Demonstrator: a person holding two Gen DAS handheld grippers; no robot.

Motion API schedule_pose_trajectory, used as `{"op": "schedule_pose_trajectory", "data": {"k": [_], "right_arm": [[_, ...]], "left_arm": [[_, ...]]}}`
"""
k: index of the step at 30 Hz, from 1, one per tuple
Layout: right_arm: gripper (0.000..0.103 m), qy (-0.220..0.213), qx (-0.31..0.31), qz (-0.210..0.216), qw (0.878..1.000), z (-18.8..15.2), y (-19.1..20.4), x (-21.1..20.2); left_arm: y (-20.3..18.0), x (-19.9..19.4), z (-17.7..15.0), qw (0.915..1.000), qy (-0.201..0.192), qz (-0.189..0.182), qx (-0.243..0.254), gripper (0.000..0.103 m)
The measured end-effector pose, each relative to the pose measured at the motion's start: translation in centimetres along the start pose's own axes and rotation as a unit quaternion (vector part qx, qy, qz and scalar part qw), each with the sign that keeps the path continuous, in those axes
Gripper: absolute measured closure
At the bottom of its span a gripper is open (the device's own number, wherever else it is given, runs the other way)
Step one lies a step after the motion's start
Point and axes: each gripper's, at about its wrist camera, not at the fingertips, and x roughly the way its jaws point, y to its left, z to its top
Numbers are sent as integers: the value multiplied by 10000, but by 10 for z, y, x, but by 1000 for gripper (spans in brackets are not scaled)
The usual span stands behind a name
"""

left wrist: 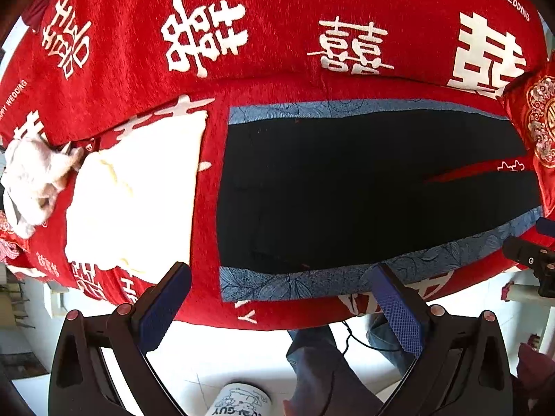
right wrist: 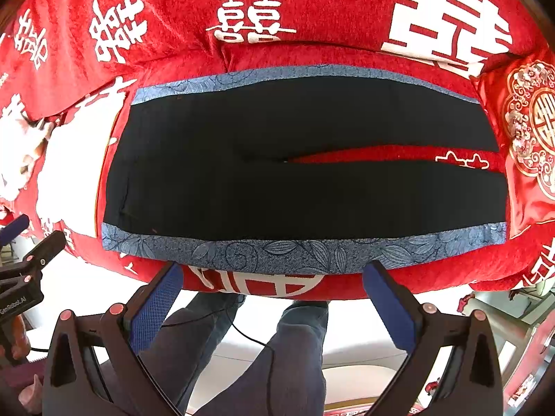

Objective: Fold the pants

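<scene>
Black pants point(left wrist: 347, 187) with blue floral side bands lie flat and spread out on a red bedspread point(left wrist: 277, 34), waist to the left, legs running right with a narrow gap between them. In the right wrist view the same pants point(right wrist: 295, 187) fill the middle, the near blue band point(right wrist: 295, 251) along the bed's front edge. My left gripper point(left wrist: 281, 277) is open, hovering just above the near band at the waist end, holding nothing. My right gripper point(right wrist: 274, 270) is open too, its fingertips point(right wrist: 373, 270) just short of the near band, empty.
A white folded cloth point(left wrist: 135, 194) and a crumpled white item point(left wrist: 31, 180) lie left of the pants. A red embroidered cushion point(right wrist: 530, 131) sits at the leg ends. A person's legs point(right wrist: 270, 353) in jeans and a cable stand below the bed edge.
</scene>
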Motion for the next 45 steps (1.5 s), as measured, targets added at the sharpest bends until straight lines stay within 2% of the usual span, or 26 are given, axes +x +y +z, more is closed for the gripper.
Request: {"op": "schedule_pose_trajectory", "data": {"k": [45], "right_arm": [[0, -49, 5, -4, 10000, -1, -2, -5]], "left_arm": [[-1, -9, -5, 9998, -134, 135, 1, 0]]}}
